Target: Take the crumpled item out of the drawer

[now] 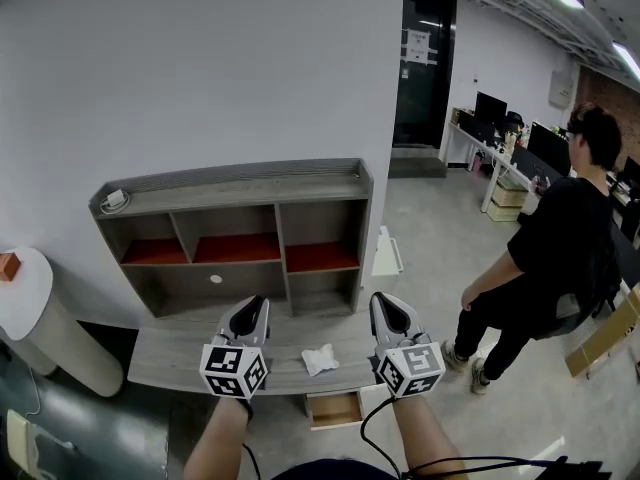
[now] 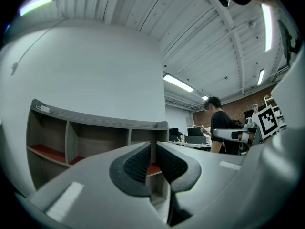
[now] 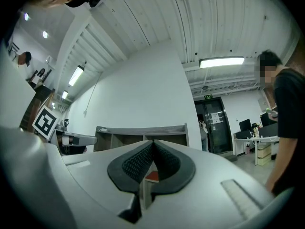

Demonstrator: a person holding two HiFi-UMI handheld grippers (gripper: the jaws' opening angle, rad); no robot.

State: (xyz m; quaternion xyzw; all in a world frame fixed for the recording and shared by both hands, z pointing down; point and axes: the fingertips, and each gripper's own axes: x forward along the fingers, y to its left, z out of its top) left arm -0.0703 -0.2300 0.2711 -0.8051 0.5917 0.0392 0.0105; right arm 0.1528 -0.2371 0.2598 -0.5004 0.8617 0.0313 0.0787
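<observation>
A crumpled white item [image 1: 320, 359] lies on the grey desk top [image 1: 170, 358], between my two grippers and near the front edge. Below it a small wooden drawer [image 1: 335, 408] stands pulled out, and its inside looks bare. My left gripper [image 1: 256, 301] is held up above the desk, left of the item, with its jaws shut [image 2: 153, 144] on nothing. My right gripper [image 1: 382, 299] is raised to the right of the item, its jaws also shut [image 3: 152, 142] and empty. Both point toward the shelf unit.
A grey shelf unit [image 1: 240, 238] with red-floored compartments stands at the back of the desk against the white wall. At the left is a white rounded column [image 1: 35, 318]. A person in black [image 1: 560, 238] stands on the floor to the right.
</observation>
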